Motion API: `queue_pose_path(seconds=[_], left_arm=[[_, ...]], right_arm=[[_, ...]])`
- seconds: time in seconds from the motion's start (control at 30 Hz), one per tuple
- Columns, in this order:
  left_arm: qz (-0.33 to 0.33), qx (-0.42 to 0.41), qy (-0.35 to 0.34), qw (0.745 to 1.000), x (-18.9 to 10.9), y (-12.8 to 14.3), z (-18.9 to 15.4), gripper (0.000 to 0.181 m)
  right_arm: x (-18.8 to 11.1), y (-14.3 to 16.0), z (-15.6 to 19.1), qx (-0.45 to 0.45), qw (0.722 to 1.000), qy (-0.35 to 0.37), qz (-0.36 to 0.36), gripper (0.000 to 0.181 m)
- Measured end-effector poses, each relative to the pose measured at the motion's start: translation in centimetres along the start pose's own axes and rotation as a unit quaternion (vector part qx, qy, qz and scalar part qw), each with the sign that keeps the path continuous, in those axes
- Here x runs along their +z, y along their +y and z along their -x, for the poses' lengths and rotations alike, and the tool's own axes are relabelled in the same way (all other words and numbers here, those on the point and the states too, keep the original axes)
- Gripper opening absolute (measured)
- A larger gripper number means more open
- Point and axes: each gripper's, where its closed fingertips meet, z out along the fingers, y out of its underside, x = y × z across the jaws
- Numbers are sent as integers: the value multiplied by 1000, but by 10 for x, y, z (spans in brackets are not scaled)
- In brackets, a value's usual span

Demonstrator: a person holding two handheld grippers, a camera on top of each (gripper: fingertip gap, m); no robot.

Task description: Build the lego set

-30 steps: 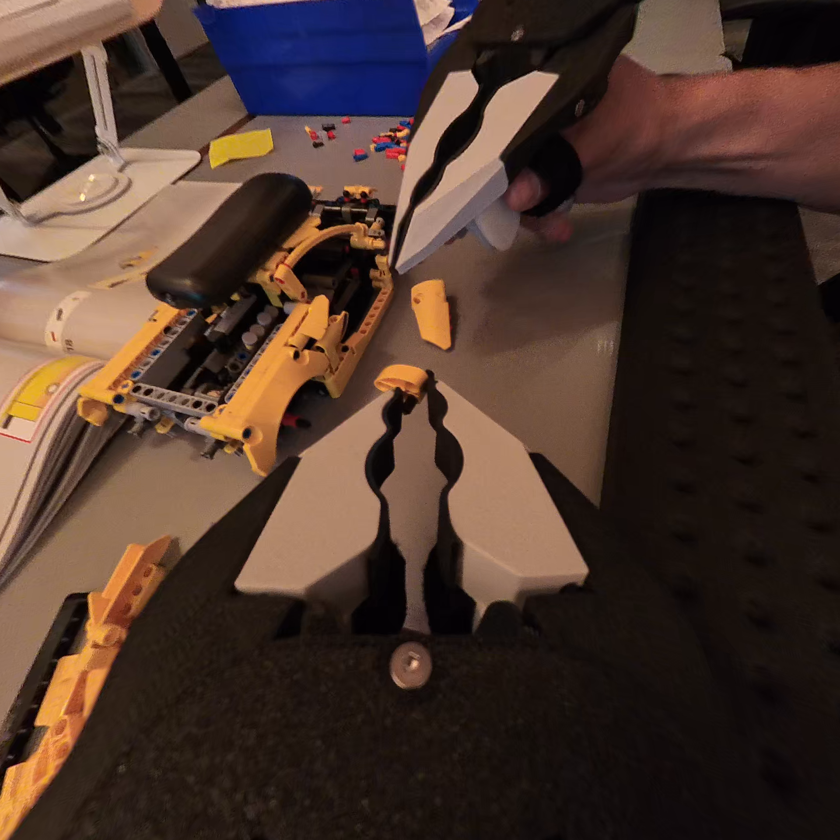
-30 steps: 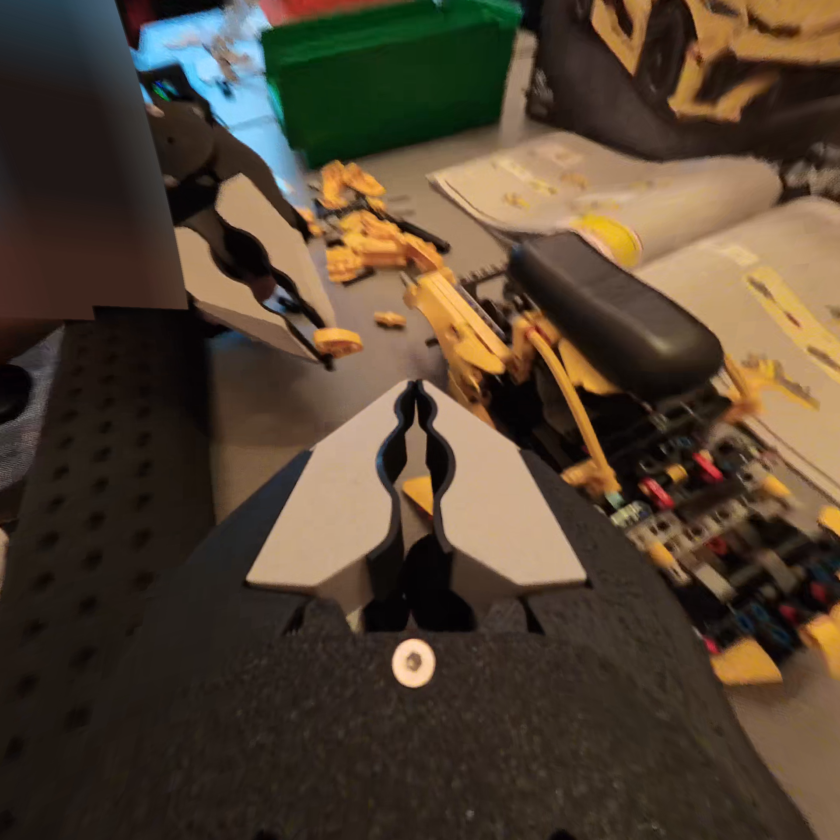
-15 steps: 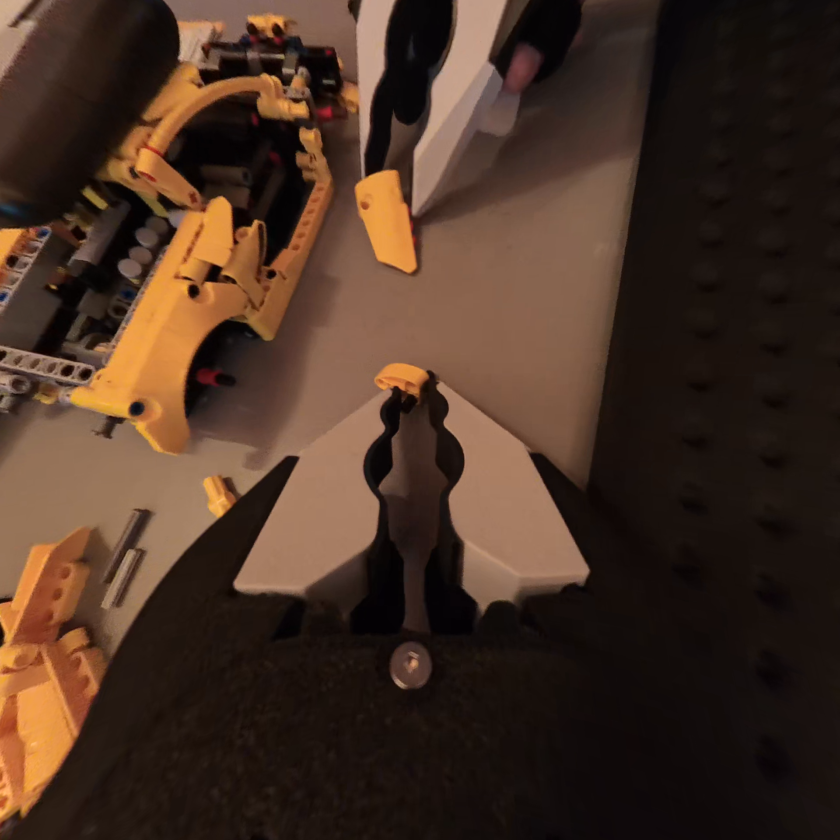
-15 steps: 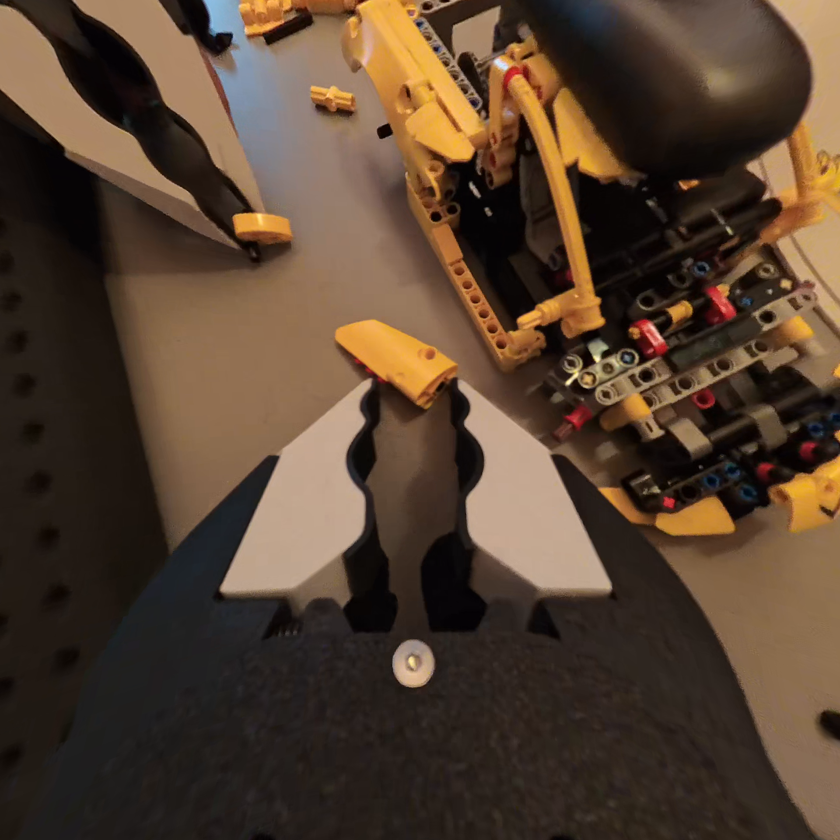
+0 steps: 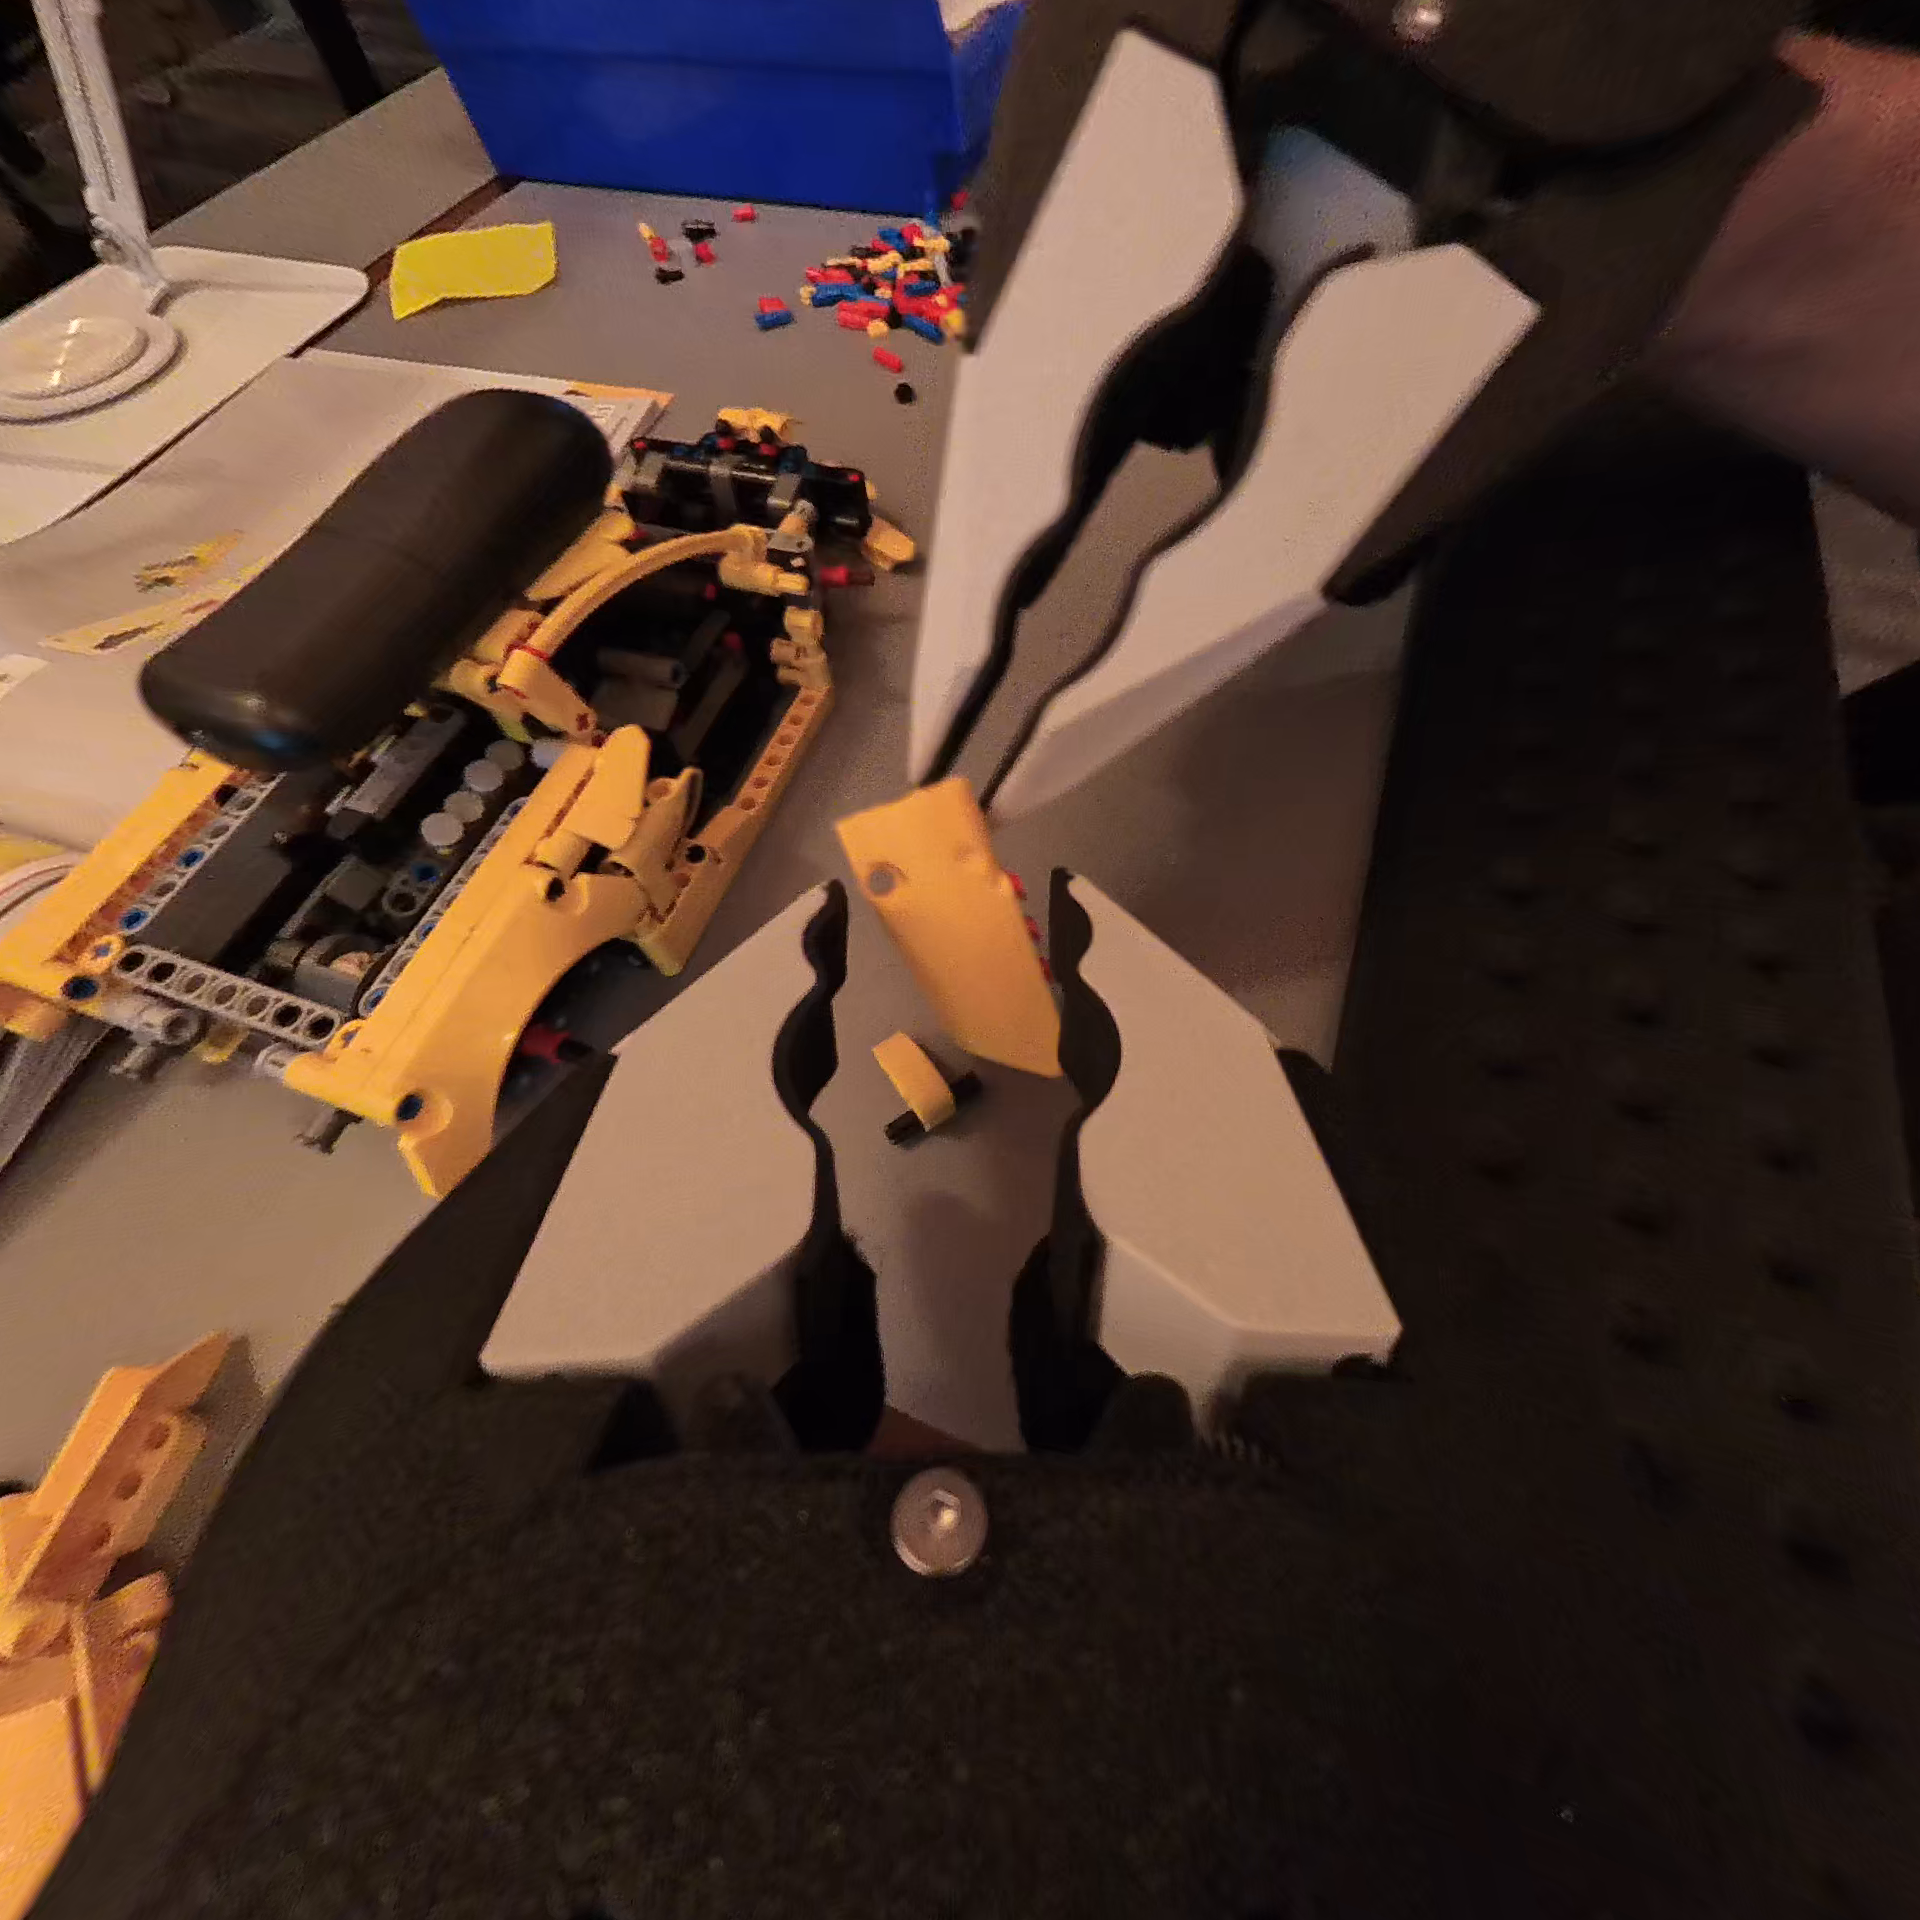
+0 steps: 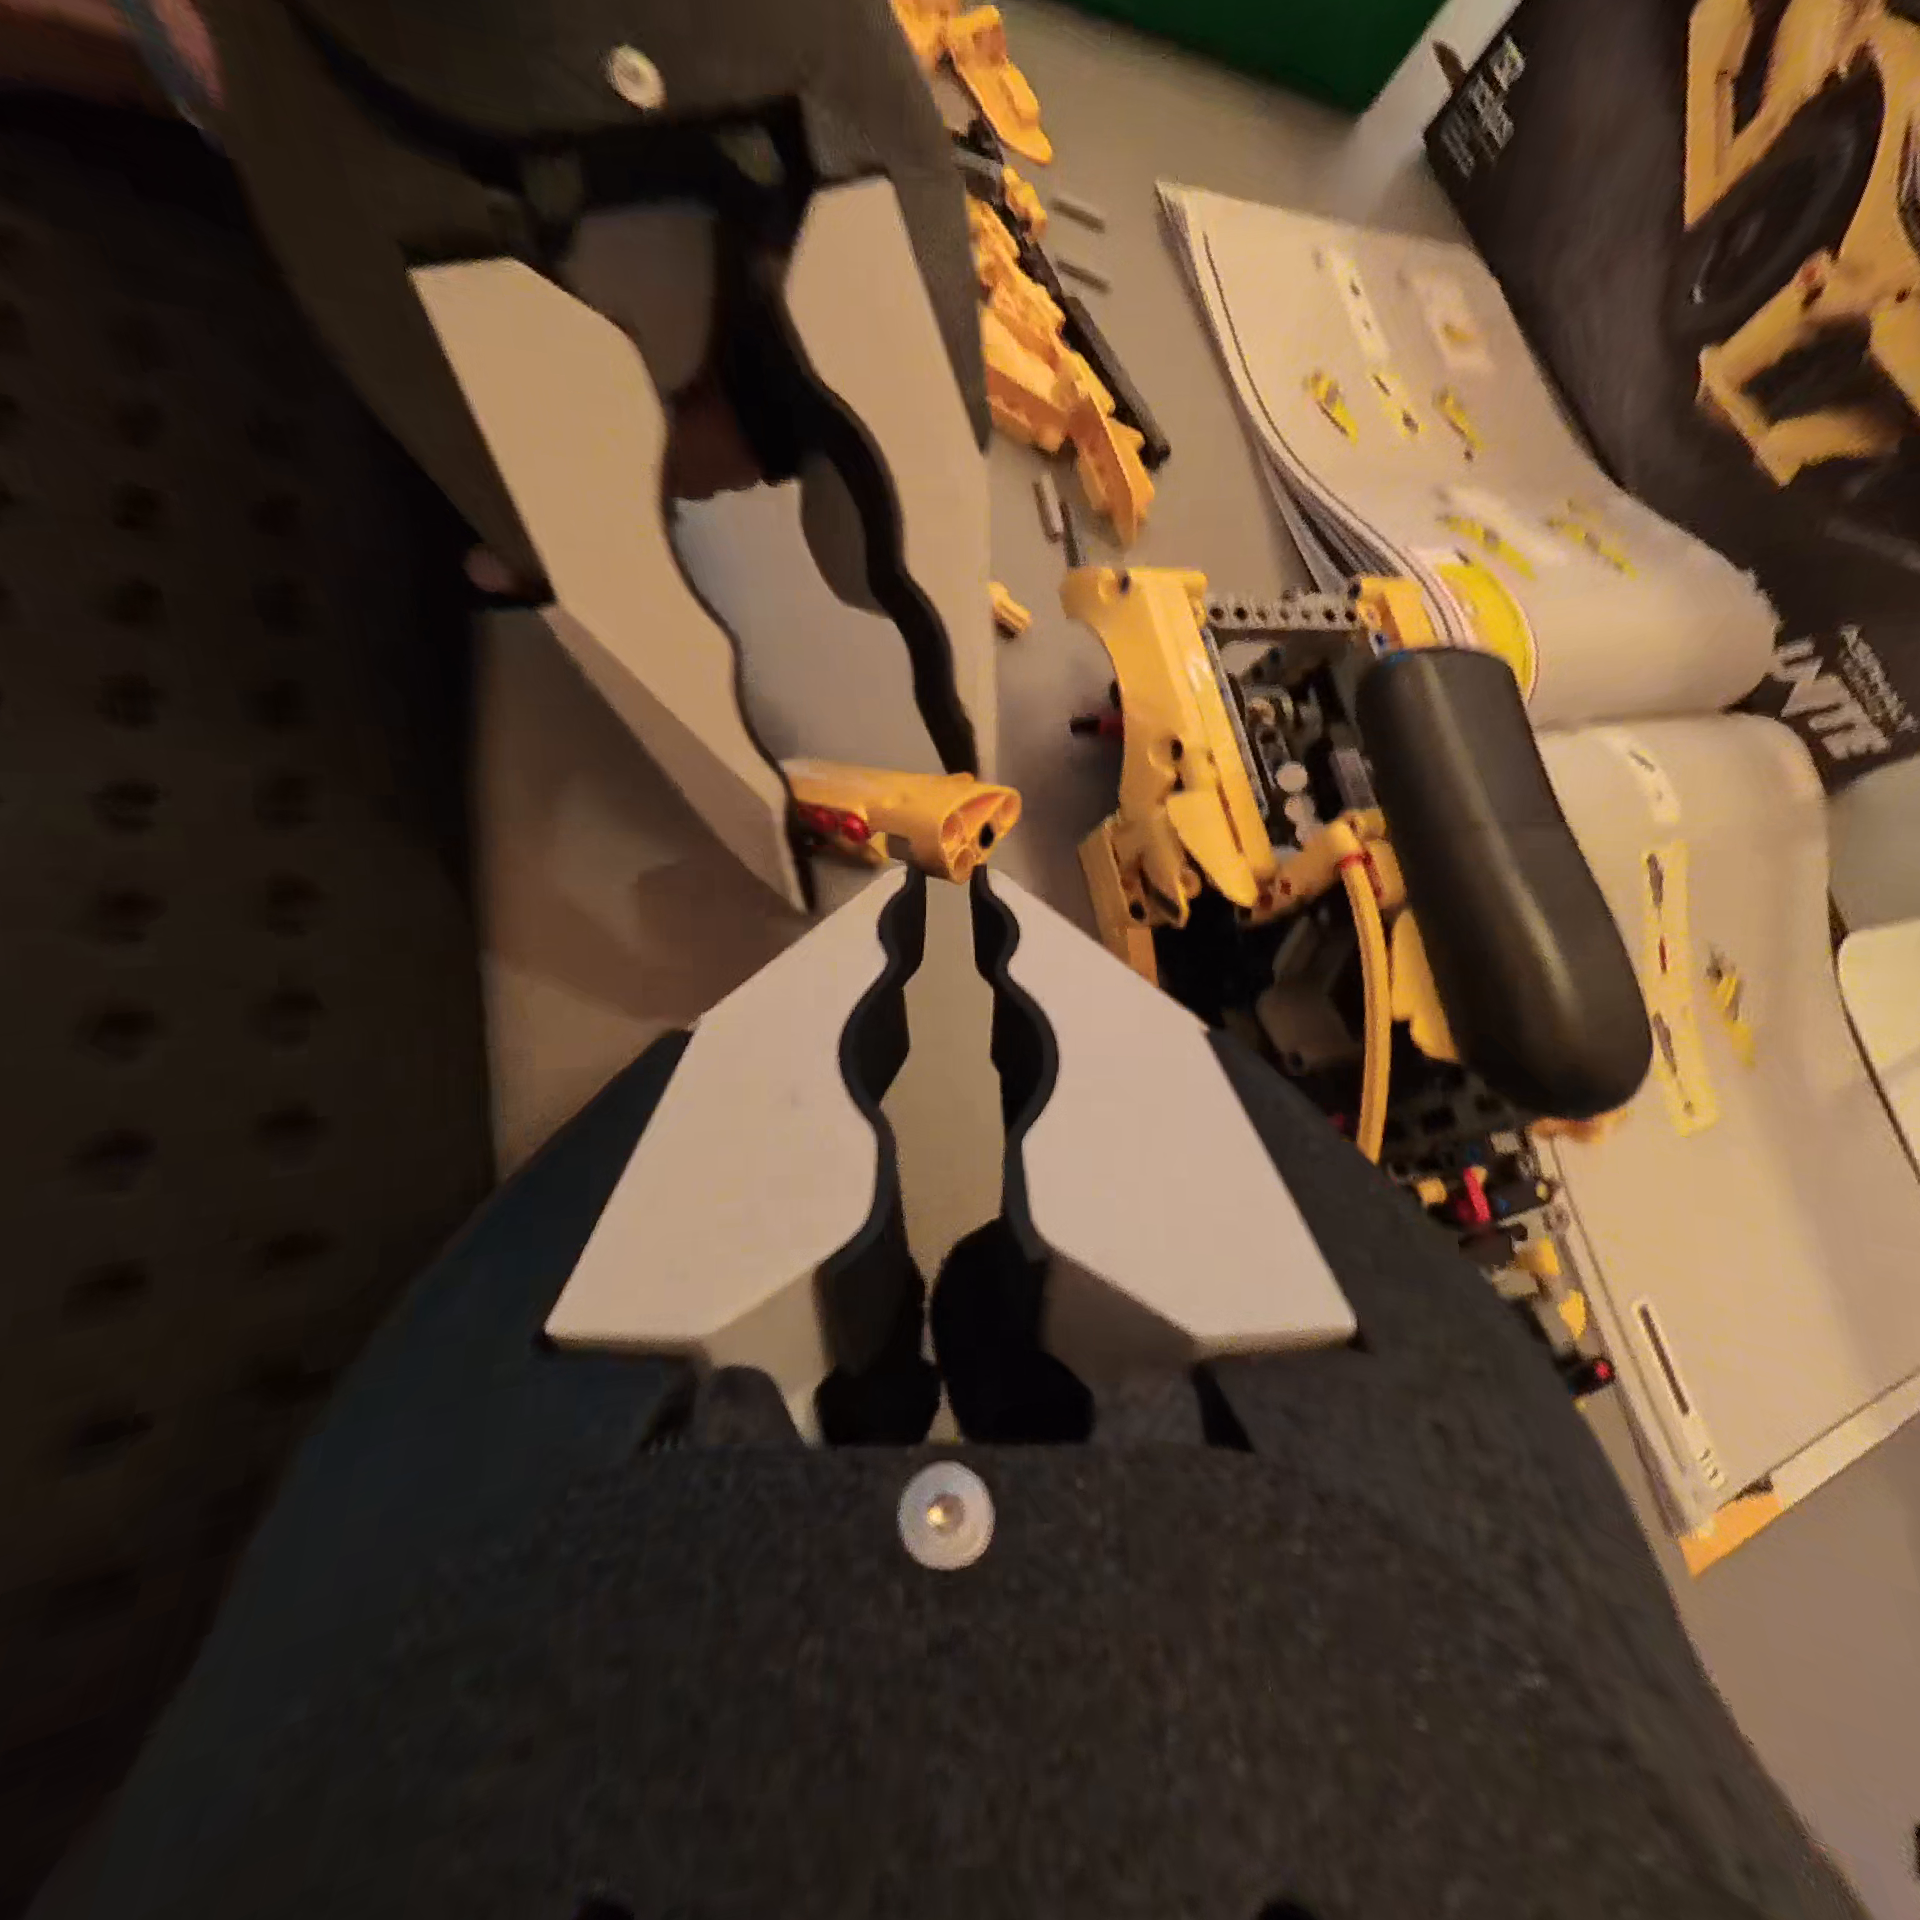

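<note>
Right hand-held gripper [image 6: 948, 878] tips pinching yellow panel [image 6: 914, 821], left hand-held gripper [image 5: 945, 904] spread alongside.

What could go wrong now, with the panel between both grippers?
1. The right gripper pinches the panel only by its end, so it may pivot or slip out.
2. The left gripper is open around the panel, and a small pin piece lies loose on the table between its fingers. Lowering could knock it away.
3. The grippers' tips are close and may collide.
</note>
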Motion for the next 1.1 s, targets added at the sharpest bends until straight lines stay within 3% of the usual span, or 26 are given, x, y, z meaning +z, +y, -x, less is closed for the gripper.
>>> queue_pose_path(seconds=[0.2, 0.27, 0.4, 0.47, 0.57, 0.63, 0.77, 0.87, 1.0, 1.1], left_arm=[[-43, -64, 39, 996, -11, -11, -2, 19], [-79, -108, 66, 989, -18, -22, -3, 19], [-124, -171, 121, 970, -30, -37, -7, 18], [-153, -193, 139, 959, -36, -46, -7, 18], [-193, -217, 161, 943, -46, -59, -6, 18], [-214, -209, 125, 946, -48, -63, 4, 18], [-229, -106, 12, 968, -49, -69, 14, 18], [-227, -11, -77, 971, -50, -73, 18, 17], [-196, 117, -186, 956, -49, -71, 22, 14], [-162, 162, -217, 949, -43, -63, 25, 15]], right_arm=[[-3, -16, -2, -45, 998, 37, -20, 0], [-4, -16, -5, -30, 998, 44, -37, 12], [-26, -39, -10, 57, 986, 21, -158, 13], [-41, -56, -11, 138, 962, -27, -235, 14], [-46, -65, -11, 239, 926, -94, -278, 20], [-46, -71, -13, 314, 894, -126, -295, 17], [-42, -90, -9, 442, 813, -196, -324, 30], [-35, -96, -10, 462, 801, -191, -329, 33], [-33, -97, -11, 471, 800, -186, -321, 17], [-28, -89, -10, 474, 808, -186, -297, 16]])
